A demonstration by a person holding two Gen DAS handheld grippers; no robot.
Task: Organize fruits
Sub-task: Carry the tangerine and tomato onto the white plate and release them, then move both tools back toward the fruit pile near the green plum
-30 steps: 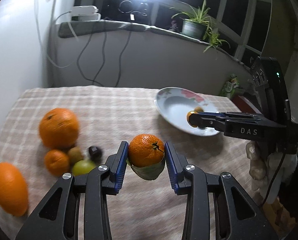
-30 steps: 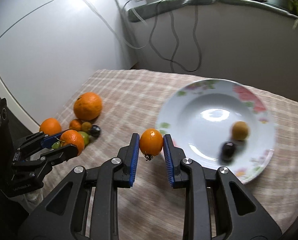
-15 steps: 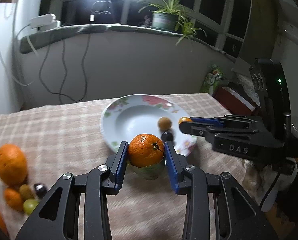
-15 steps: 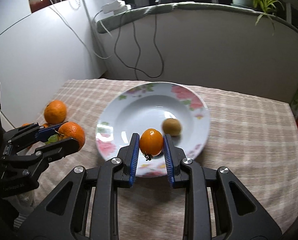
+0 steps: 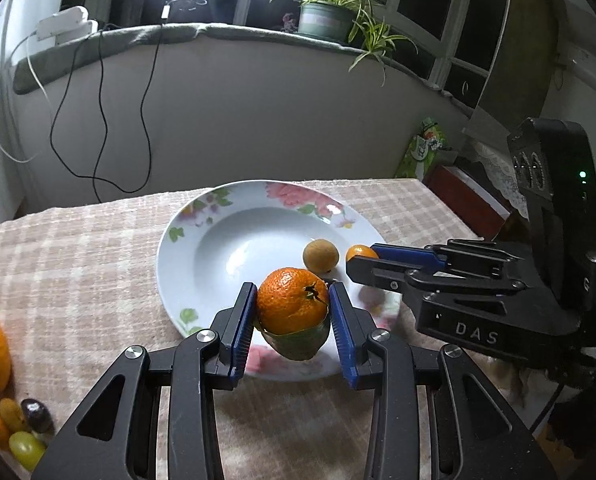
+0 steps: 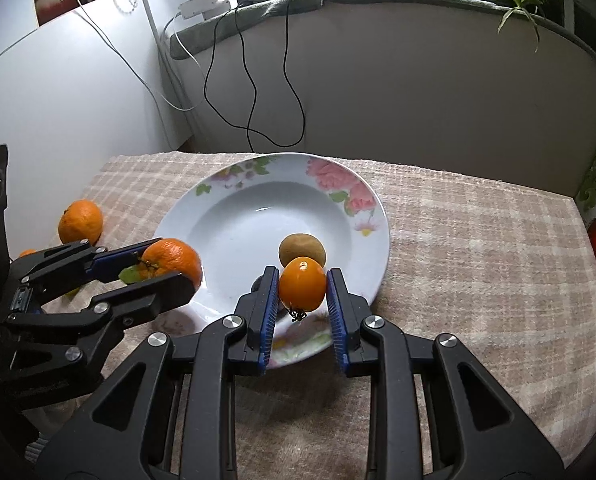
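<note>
While two tools [image 5: 292, 322] [image 6: 302, 308] each grip one fruit, one plate [image 5: 186, 248], one kiwi [image 5: 321, 256]

my left tongs [image 5: 292, 312] tilt downward, blue pads pressed on both sides of what they carry. my right tongs [image 6: 302, 290] tilt down too, pinched tight on their small load. the two sit close, side by side, fingertips angled toward each other, each showing in the other's camera.

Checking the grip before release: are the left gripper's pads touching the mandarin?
Touching. In the left wrist view both blue pads of the left gripper press the mandarin's sides, no gap showing.
</note>
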